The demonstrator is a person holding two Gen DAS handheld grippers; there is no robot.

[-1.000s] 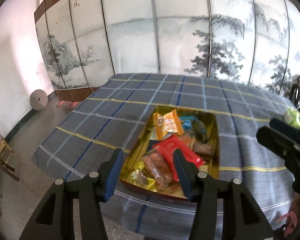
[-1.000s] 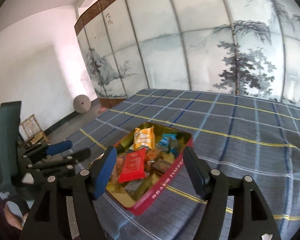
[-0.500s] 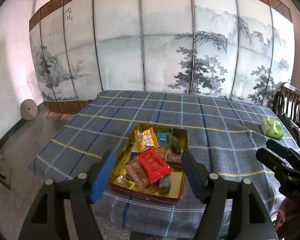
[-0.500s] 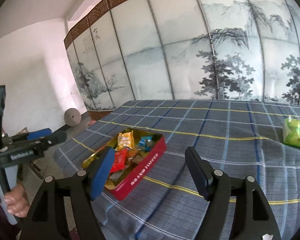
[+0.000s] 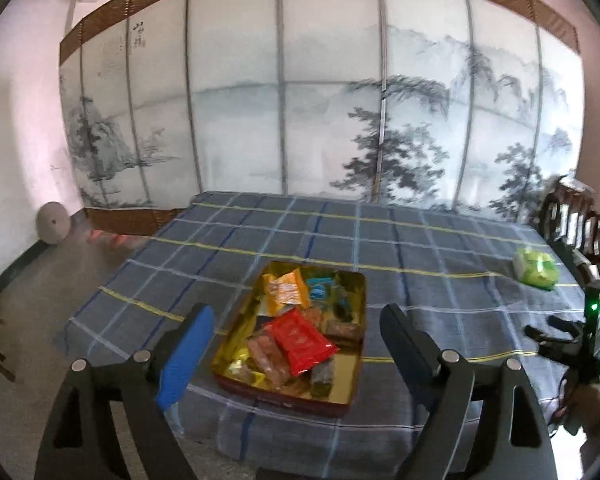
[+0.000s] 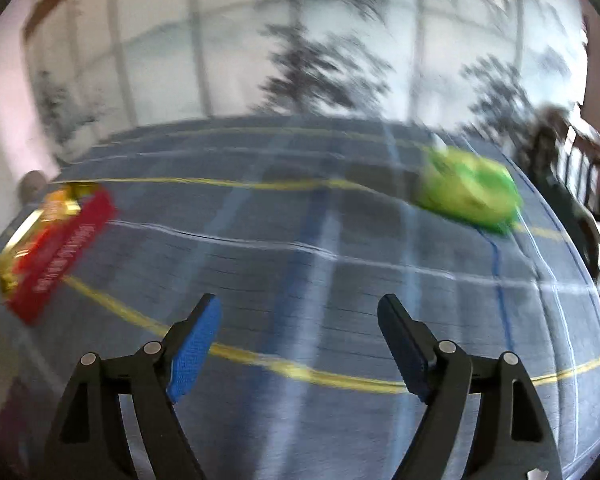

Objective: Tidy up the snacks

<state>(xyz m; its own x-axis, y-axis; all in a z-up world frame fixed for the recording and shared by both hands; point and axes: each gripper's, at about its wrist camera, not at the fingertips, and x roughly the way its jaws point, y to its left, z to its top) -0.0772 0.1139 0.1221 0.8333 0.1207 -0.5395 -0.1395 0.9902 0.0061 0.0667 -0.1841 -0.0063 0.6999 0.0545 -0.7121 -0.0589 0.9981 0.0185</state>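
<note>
Swung rightward, right gripper (image 6: 298,344) now faces a blurred, seemingly green packet (image 6: 470,196), jaws just widening, empty; left gripper (image 5: 296,344) gapes empty near the snack tin (image 5: 356,384)

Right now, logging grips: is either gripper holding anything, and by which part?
Nothing is held: left gripper and right gripper both stand open, their jaws having just been opening.

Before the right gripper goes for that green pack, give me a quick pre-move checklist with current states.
1. Right gripper jaws open, nothing between them, having just been opening: ok.
2. Green pack ahead of the right gripper, up and to the right: ok.
3. Cloth between jaws and pack bare: ok.
4. Right wrist view sharp enough to aim: not ok, heavily blurred.
5. Left gripper open, empty, above the snack tin: ok.
6. Pack's shape and grasp edge: cannot tell.
</note>
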